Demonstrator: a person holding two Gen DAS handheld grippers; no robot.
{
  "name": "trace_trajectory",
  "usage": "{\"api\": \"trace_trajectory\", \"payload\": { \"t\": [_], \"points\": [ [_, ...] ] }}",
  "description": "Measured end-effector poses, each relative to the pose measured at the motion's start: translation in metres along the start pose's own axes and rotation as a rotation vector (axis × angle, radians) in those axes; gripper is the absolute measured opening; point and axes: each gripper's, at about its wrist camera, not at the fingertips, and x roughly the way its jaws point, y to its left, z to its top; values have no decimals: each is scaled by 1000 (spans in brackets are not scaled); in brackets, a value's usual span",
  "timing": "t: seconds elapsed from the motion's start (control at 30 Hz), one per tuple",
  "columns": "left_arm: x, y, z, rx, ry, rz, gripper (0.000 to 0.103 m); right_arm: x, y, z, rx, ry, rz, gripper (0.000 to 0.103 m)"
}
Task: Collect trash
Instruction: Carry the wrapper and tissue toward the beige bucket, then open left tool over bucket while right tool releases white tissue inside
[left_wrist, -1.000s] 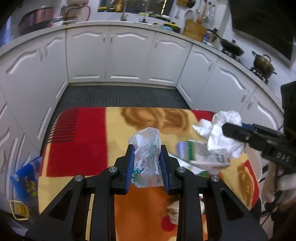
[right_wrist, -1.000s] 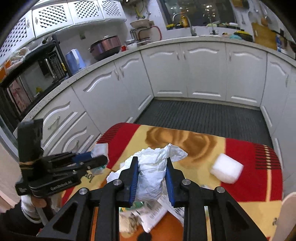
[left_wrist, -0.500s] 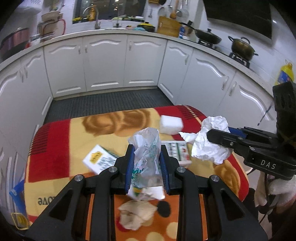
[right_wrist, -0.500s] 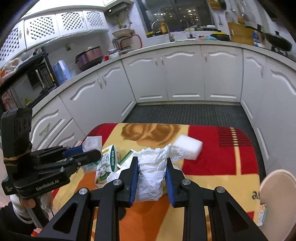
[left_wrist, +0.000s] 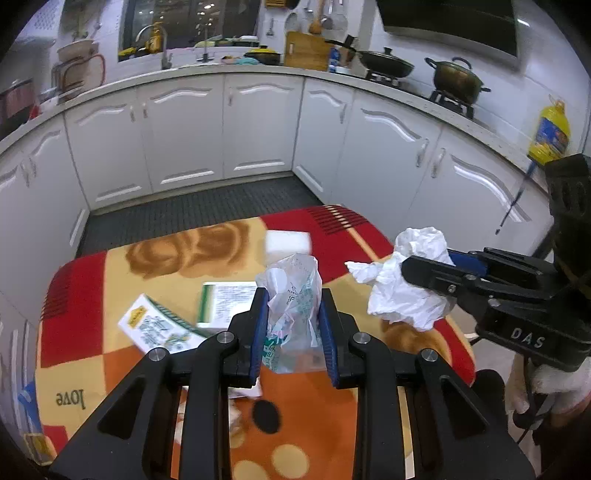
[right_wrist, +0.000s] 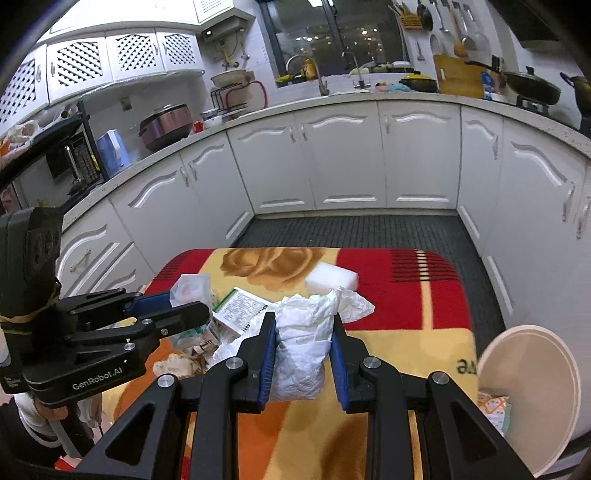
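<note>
Trash rides in both tongs: left gripper (left_wrist: 291, 325) stays clamped on a plastic wrapper (left_wrist: 293, 314), right gripper (right_wrist: 303, 354) on crumpled paper (right_wrist: 306, 343), both swung across the table (right_wrist: 406, 321) toward the bin (right_wrist: 532, 384).

Crumpled white paper (right_wrist: 301, 350), fuzzy blanket (right_wrist: 406, 295)

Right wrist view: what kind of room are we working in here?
A home kitchen, by the look of it: white cabinets run under a curved countertop, a sink tap stands by the window, and a wok sits on the stove.
</note>
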Motion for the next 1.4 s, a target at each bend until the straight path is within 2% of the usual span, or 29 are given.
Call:
{"api": "trace_trajectory", "payload": {
  "t": [0.27, 0.83, 1.2, 1.4],
  "points": [
    [8, -44, 6, 60, 8, -41, 24, -26, -31, -16, 34, -16, -65, 26],
    [55, -151, 17, 171, 61, -112, 24, -87, -135, -58, 166, -33, -253, 26],
    [97, -199, 19, 194, 116, -153, 24, -97, -186, -81, 265, -8, -320, 26],
    [124, -216, 21, 175, 166, -195, 24, -96, -210, -92, 319, 7, -346, 26]
  ]
}}
